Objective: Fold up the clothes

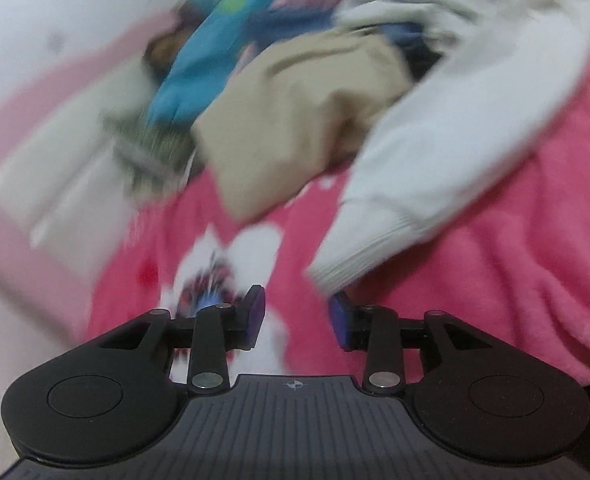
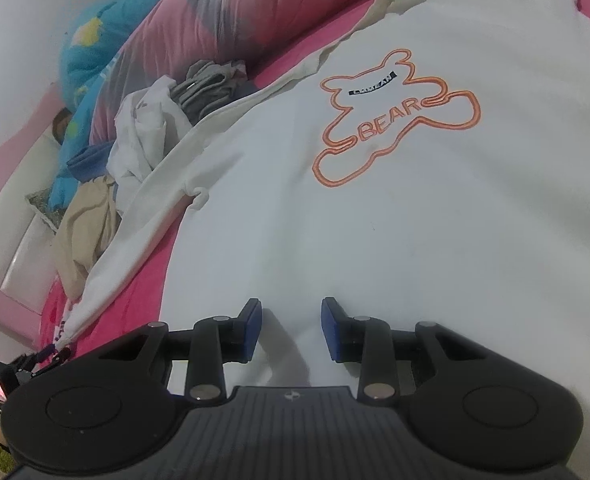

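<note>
A white sweatshirt (image 2: pixel 395 200) with an orange bear outline fills the middle of the right view on the pink bed cover (image 2: pixel 135 292), both the left gripper (image 1: pixel 297 316) and the right gripper (image 2: pixel 291 328) with jaws apart and empty, other clothes (image 2: pixel 147 140) piled at the left.

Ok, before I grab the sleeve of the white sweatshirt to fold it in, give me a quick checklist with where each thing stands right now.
1. Left gripper open: ok.
2. Right gripper open, holding nothing: ok.
3. White sweatshirt lies flat, bear print up: ok.
4. Sleeve cuff near the left gripper, not yet between its fingers: not ok.
5. Sleeve free of the beige garment: cannot tell, the left view is blurred.
6. Pile of clothes off the sweatshirt: ok.
</note>
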Demonstrator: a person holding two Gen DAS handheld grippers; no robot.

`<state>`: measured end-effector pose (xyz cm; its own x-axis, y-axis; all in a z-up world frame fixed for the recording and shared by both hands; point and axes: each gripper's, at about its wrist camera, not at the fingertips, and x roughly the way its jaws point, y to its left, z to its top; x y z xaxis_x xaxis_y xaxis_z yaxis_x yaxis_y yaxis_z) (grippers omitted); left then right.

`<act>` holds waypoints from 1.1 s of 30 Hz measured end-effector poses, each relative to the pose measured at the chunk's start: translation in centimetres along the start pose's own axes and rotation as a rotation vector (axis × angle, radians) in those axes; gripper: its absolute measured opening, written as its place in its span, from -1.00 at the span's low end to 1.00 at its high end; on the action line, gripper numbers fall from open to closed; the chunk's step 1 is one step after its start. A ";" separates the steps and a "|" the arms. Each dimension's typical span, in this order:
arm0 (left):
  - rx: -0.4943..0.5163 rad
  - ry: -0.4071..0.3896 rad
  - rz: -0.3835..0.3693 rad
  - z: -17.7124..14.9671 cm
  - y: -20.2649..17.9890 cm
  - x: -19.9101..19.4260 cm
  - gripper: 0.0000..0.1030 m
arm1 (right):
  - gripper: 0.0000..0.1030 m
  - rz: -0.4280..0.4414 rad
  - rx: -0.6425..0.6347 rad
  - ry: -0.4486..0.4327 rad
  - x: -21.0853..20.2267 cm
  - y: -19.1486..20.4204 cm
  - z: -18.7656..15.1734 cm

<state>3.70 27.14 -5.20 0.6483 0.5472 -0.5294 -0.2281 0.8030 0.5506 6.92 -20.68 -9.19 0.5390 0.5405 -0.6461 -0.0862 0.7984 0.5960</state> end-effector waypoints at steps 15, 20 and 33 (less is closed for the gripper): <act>-1.015 0.095 -0.543 -1.6 7.9 3.1 -0.16 | -0.32 0.003 -0.010 0.024 0.3 0.1 0.4; -0.792 0.050 -0.498 2.6 6.9 6.4 -0.02 | -0.31 -0.032 -0.029 0.023 0.4 0.8 0.3; -0.418 0.064 -0.581 3.8 3.9 9.6 -0.39 | -0.28 -0.089 -0.041 0.001 0.9 1.8 -0.2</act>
<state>11.79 34.61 -5.67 0.7085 0.0066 -0.7056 -0.1264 0.9850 -0.1177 7.07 -18.76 -8.81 0.5450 0.4672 -0.6961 -0.0719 0.8533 0.5164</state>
